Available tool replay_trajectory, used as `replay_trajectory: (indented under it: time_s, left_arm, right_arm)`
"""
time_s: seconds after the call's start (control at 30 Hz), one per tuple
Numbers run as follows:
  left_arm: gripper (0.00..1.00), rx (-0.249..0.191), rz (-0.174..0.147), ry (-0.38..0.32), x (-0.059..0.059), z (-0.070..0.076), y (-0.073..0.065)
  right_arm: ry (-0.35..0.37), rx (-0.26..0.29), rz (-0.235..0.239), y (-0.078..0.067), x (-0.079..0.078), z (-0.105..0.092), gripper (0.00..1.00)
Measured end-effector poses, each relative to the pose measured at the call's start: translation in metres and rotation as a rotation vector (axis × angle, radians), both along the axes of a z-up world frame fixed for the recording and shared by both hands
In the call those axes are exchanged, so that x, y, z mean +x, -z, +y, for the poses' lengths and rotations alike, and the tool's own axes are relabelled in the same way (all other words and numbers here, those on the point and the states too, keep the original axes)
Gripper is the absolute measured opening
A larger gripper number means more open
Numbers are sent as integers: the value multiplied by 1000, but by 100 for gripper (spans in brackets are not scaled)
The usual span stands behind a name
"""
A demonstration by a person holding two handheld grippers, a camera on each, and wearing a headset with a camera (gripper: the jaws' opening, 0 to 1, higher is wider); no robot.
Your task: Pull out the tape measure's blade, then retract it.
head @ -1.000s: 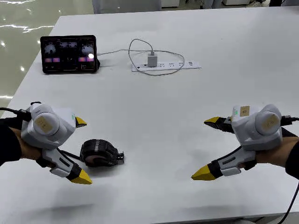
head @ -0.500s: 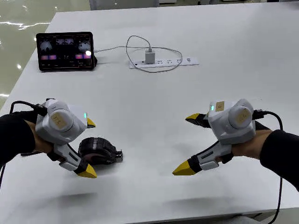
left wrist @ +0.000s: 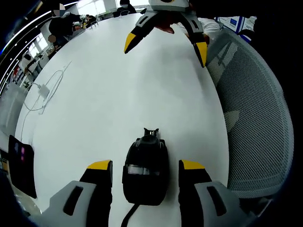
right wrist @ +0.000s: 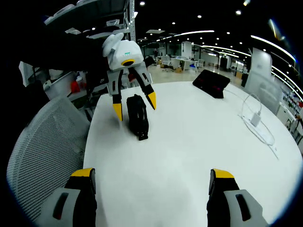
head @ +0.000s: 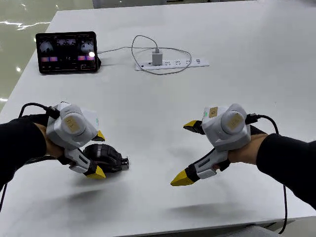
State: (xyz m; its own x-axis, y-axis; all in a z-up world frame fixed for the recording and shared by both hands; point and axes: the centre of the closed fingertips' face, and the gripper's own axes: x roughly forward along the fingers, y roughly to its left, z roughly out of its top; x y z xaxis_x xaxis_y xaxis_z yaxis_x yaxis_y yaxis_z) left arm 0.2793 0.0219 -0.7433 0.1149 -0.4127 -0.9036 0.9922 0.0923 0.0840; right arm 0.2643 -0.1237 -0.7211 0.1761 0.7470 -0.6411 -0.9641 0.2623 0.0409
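A black tape measure [head: 107,157] lies on the white table [head: 148,108], its blade tip pointing right and the blade fully in. My left gripper [head: 98,154] is open and straddles its case, one yellow-tipped jaw on each side. The left gripper view shows the tape measure [left wrist: 146,169] between the jaws with small gaps on both sides. My right gripper [head: 185,151] hovers open to the right, well apart from the tape, holding nothing. From the right gripper view [right wrist: 151,174], the left gripper [right wrist: 134,106] stands over the tape measure [right wrist: 137,117].
A tablet [head: 66,52] stands at the back left. A white power strip [head: 170,63] with a charger and looped cable lies at the back centre. A mesh chair [left wrist: 255,109] sits by the table's near edge. Bare table lies between the grippers.
My left gripper has moved right and down so the tape measure now lies between its jaws. My right gripper has drifted left toward the middle. The tape has not moved.
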Motion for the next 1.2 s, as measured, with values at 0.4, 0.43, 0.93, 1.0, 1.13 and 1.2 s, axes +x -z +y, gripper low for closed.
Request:
replay_trajectory:
  time_s: [0.4, 0.43, 0.93, 1.0, 1.13, 1.2]
  left_arm:
    - [33, 35, -4, 34, 0, -2, 7]
    - [33, 40, -4, 31, 0, -2, 8]
    - [32, 60, -8, 21, 1, -2, 9]
    - [32, 57, -11, 20, 1, -2, 9]
    - [32, 49, -13, 19, 2, -1, 9]
    - [32, 46, -13, 23, 2, -1, 9]
  right_arm:
    - [-24, -2, 15, 3, -2, 14, 99]
    - [-25, -2, 15, 3, -2, 15, 99]
    - [-71, -5, -3, 19, 15, 44, 99]
    - [-99, -2, -8, 20, 14, 54, 99]
    - [-136, -21, -9, 26, 12, 72, 99]
    - [-153, -27, -5, 29, 10, 79, 99]
